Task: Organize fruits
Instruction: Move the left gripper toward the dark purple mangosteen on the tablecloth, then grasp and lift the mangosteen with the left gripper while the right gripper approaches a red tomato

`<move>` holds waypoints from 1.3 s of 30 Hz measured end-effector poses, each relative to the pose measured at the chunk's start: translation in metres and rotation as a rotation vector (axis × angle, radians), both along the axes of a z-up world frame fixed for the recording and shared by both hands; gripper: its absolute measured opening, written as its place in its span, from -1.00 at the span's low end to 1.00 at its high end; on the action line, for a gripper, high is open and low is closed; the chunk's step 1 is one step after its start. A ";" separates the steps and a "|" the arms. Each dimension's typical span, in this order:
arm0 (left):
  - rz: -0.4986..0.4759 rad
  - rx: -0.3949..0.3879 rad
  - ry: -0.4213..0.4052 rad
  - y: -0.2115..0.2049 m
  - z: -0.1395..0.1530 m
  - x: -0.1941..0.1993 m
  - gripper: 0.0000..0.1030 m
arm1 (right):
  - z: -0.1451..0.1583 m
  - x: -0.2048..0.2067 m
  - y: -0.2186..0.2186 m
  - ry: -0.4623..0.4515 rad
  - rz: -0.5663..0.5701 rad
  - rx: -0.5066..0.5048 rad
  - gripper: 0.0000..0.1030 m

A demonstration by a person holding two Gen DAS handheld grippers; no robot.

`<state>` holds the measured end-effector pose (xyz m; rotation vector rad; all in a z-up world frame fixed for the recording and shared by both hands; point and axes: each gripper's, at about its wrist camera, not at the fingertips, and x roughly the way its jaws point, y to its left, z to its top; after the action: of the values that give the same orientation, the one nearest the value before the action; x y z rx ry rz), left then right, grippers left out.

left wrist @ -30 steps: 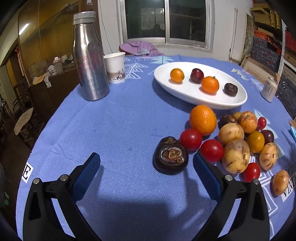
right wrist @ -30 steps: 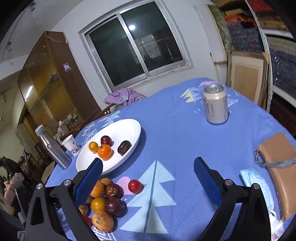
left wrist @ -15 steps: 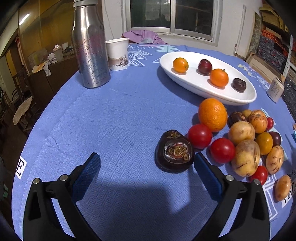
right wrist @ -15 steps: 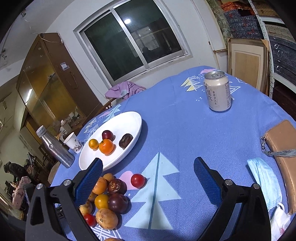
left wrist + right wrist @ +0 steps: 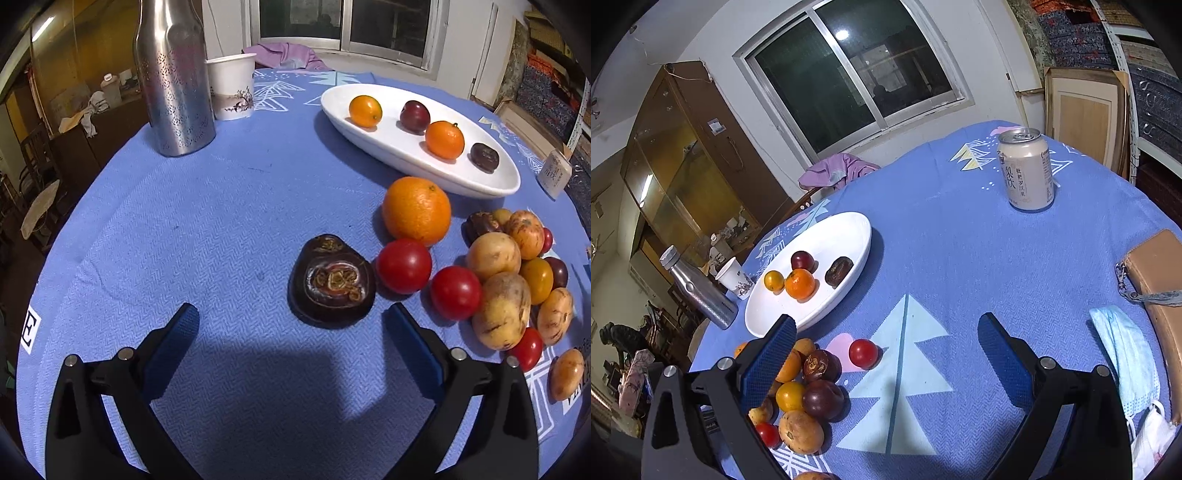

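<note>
A dark brown halved fruit lies cut side up on the blue cloth, just ahead of my open left gripper and nearer its right finger. Right of it sit two red tomatoes, a large orange and a heap of yellow-brown fruits. The white oval plate holds several small fruits. My right gripper hangs open above the cloth, with the fruit heap behind its left finger, a lone red tomato between the fingers' lines, and the plate beyond.
A steel bottle and a paper cup stand at the far left. A drink can stands far right. A tan wallet and a blue face mask lie at the right edge. The round table drops off on every side.
My left gripper has moved forward and lower toward the dark halved fruit. My right gripper has drifted closer to the table, tilting slightly; both stay open.
</note>
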<state>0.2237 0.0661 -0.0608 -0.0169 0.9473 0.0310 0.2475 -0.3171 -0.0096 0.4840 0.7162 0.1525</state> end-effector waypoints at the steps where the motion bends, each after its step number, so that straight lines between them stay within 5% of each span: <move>1: 0.000 -0.001 0.000 0.000 0.000 0.000 0.92 | -0.001 0.000 0.000 0.002 0.001 0.000 0.93; 10: 0.004 -0.003 -0.013 0.002 0.002 -0.001 0.92 | -0.002 0.001 0.001 0.013 0.005 -0.003 0.93; 16: 0.027 0.108 -0.189 -0.003 0.027 -0.018 0.92 | -0.002 0.000 0.002 0.016 0.008 -0.008 0.93; 26: -0.031 0.063 -0.116 -0.007 0.017 -0.010 0.92 | -0.002 0.000 0.003 0.020 0.008 -0.008 0.93; 34: 0.076 0.057 -0.087 0.014 0.013 -0.002 0.92 | -0.003 0.001 0.004 0.024 0.012 -0.008 0.93; 39: -0.023 0.088 -0.111 -0.004 0.016 -0.006 0.92 | -0.002 0.001 0.006 0.021 0.017 -0.012 0.93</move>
<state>0.2181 0.0616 -0.0449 0.0729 0.8348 0.0494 0.2480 -0.3110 -0.0114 0.4689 0.7416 0.1588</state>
